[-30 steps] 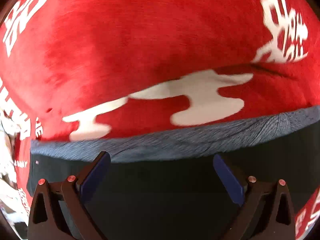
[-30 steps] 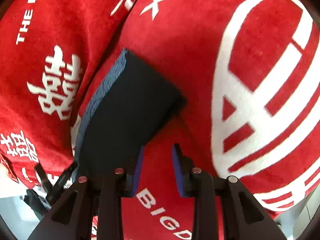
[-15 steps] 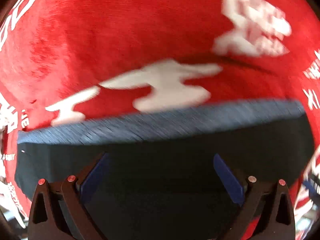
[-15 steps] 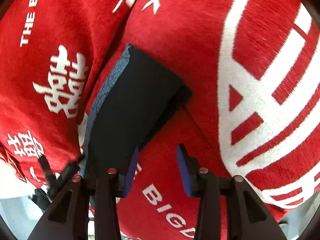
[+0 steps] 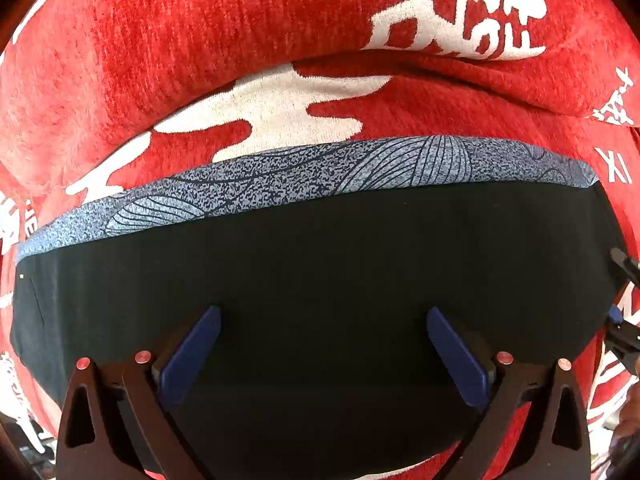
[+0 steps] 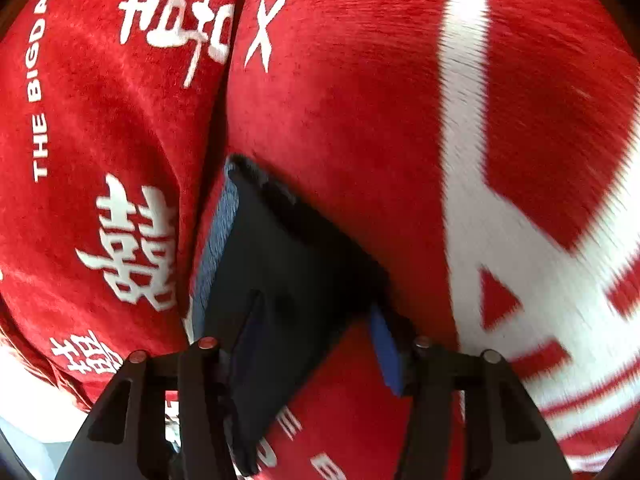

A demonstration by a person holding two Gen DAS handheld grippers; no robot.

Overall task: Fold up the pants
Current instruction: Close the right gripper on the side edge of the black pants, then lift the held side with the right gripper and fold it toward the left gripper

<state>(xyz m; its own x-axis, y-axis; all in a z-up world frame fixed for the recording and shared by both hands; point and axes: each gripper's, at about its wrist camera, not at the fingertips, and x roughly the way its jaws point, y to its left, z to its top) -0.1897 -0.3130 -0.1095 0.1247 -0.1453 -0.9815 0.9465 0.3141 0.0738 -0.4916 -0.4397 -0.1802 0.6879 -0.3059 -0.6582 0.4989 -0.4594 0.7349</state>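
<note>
**Folded dark pants lie on a red plush blanket, both grippers spread above them**

The folded black smooth-knit pants (image 5: 320, 280) form a flat, roughly rectangular bundle. Along their far edge runs a grey-blue speckled band printed with fine curved leaf-like lines (image 5: 304, 176). In the right wrist view the same pants (image 6: 288, 280) appear as a dark slab with squared corners, the grey-blue band (image 6: 218, 240) on their left side.

Beneath them lies a red plush blanket with a short velvety pile (image 5: 200, 40), printed with large white Chinese characters and Latin lettering. In the right wrist view the blanket (image 6: 340, 100) shows a deep crease between two swells, and a broad white stripe pattern to the right, partly blurred.

The left gripper (image 5: 320, 344) hangs over the near half of the pants, its blue-padded fingers (image 5: 192, 356) spread wide with nothing between them but the cloth below. The right gripper (image 6: 312, 340) is also parted, less widely, astride the near right corner of the pants; whether its pads touch the fabric cannot be told.

Red blanket surrounds the pants on the far, left and right sides. A pale surface (image 6: 24, 432) shows at the lower left of the right wrist view, past the blanket.
</note>
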